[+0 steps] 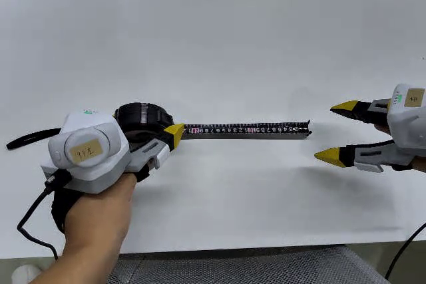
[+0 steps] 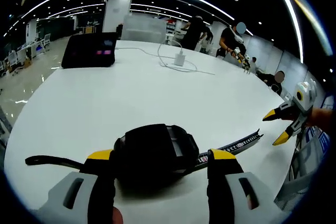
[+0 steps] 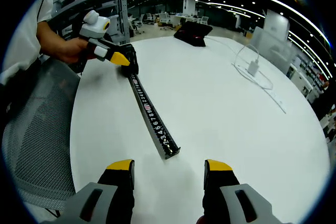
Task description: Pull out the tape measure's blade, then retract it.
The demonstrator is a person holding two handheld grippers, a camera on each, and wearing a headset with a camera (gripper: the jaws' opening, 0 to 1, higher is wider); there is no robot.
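While the left gripper (image 2: 161, 156) clamps the tape measure (image 1: 141, 119), its blade (image 1: 246, 128) (flat) points at the right gripper (image 1: 337, 131), jaws open, empty.

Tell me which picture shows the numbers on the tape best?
The right gripper view: the tape lies close, with big, readable numbers. The head view shows the tape whole, with tiny numbers. The left gripper view shows a short bit past the black case.
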